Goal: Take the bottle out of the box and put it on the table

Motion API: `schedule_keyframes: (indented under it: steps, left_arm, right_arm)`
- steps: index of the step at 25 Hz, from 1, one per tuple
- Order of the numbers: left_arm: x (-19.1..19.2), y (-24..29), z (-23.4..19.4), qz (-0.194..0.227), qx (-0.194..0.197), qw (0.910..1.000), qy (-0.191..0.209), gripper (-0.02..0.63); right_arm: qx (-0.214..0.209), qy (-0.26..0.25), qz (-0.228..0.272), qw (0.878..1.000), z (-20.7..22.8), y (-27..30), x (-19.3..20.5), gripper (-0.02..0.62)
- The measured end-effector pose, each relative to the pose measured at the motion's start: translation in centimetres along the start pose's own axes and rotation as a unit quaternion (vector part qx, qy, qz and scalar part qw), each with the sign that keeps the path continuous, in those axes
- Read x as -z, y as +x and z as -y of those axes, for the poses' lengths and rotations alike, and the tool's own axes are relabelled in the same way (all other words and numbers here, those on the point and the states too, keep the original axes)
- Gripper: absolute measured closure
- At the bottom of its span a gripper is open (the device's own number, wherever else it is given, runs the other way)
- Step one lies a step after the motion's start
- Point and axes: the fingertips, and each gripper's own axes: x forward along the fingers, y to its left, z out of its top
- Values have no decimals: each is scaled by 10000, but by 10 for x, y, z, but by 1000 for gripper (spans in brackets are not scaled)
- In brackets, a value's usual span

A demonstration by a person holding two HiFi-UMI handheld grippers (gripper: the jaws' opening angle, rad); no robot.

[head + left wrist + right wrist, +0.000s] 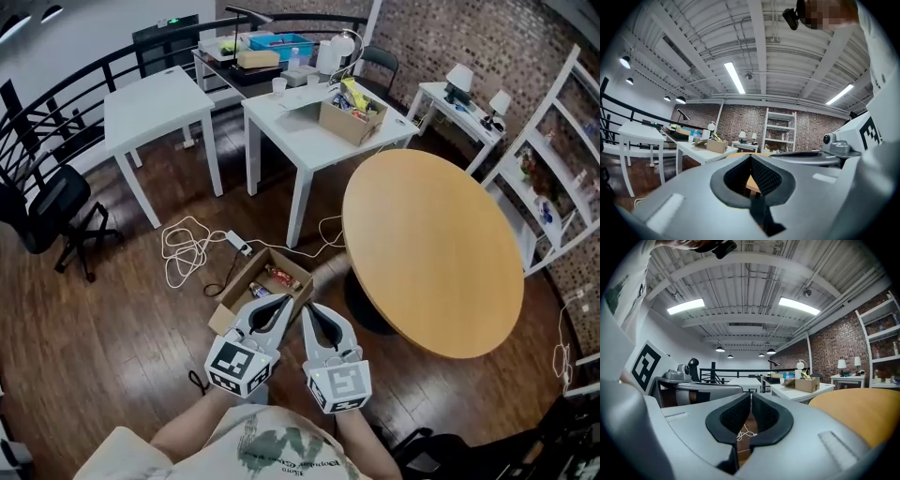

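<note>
On the floor, at 12 o'clock from both grippers, sits an open cardboard box (242,277). The bottle (259,291) lies inside it, next to a red packet (282,277). The left gripper (278,303) and right gripper (308,307) are both pressed together and hold nothing. One should open wide first, then go down slowly over the bottle. The round table (431,253) is at 2 o'clock.
</note>
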Motion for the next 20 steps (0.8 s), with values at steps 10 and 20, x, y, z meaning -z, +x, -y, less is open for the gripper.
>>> schedule_keyframes:
  steps: [10,20]
  left_arm:
    - [-23,24,-79,170,30,9998,-126,611]
    - [-26,44,-131,154,86,9996,-215,611]
  right_arm:
    - [73,-121,-50,9999,-1,84,-21,588]
    - [104,-118,-30,9999,-1,141,-27,588]
